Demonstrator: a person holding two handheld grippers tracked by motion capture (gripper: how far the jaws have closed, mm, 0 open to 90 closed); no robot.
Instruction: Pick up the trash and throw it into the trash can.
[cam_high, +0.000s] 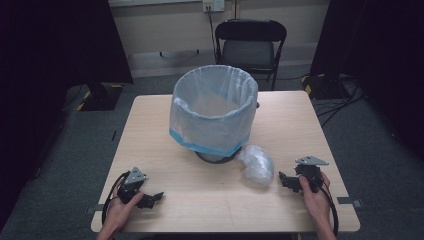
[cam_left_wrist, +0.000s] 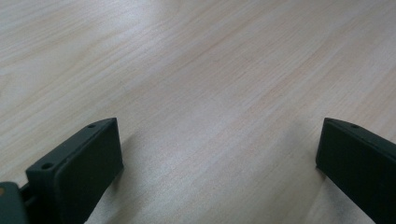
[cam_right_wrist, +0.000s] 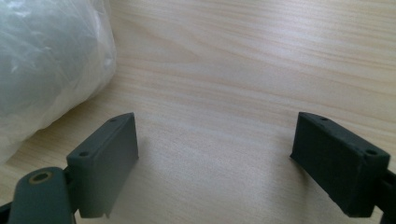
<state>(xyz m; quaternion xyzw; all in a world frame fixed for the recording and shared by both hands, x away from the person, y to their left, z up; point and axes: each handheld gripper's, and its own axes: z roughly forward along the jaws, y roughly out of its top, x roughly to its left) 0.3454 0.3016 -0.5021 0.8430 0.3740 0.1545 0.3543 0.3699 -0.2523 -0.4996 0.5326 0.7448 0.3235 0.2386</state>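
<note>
A waste bin (cam_high: 215, 112) lined with a clear bag with a blue hem stands in the middle of the wooden table (cam_high: 150, 130). A crumpled clear plastic bag (cam_high: 256, 165) lies just right of its base, and fills the upper left of the right gripper view (cam_right_wrist: 46, 60). My right gripper (cam_high: 284, 182) rests on the table to the right of that bag, open, jaws wide over bare wood (cam_right_wrist: 215, 140). My left gripper (cam_high: 156, 197) lies near the front left edge, open, with nothing between its jaws (cam_left_wrist: 219, 149).
A black folding chair (cam_high: 250, 45) stands behind the table. Dark curtains hang at both sides, and cables (cam_high: 340, 100) run over the grey floor at the back right. Tape marks sit at the table's front corners.
</note>
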